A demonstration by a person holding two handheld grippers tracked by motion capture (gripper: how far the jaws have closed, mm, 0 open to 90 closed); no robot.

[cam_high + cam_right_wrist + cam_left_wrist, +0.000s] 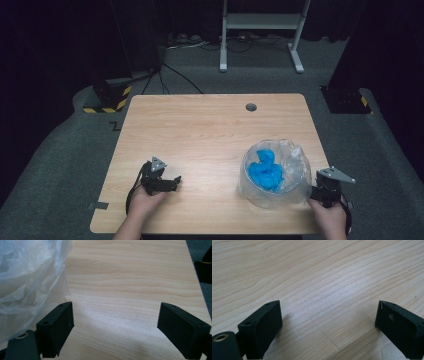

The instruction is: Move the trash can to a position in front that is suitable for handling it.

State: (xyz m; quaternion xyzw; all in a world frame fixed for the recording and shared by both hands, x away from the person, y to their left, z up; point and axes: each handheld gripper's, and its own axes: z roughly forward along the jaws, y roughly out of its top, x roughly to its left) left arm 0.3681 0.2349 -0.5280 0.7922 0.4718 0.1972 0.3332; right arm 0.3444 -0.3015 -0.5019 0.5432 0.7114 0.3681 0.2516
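High view: wooden surface (210, 130); clear plastic bag (292, 167) holding a blue cloth (265, 170), near right. Right gripper (316, 192) just beside the bag's near-right edge; left gripper (172, 182) well apart, near left, over bare wood.

Left gripper view: fingers (264, 325) spread wide, nothing between them.

Right gripper view: fingers (58, 325) spread wide, empty; bag (30, 277) just left of the left finger.

Step, as judged: approach, bag not yet grasped. Next: right gripper shifts left onto the plastic and pinches it.
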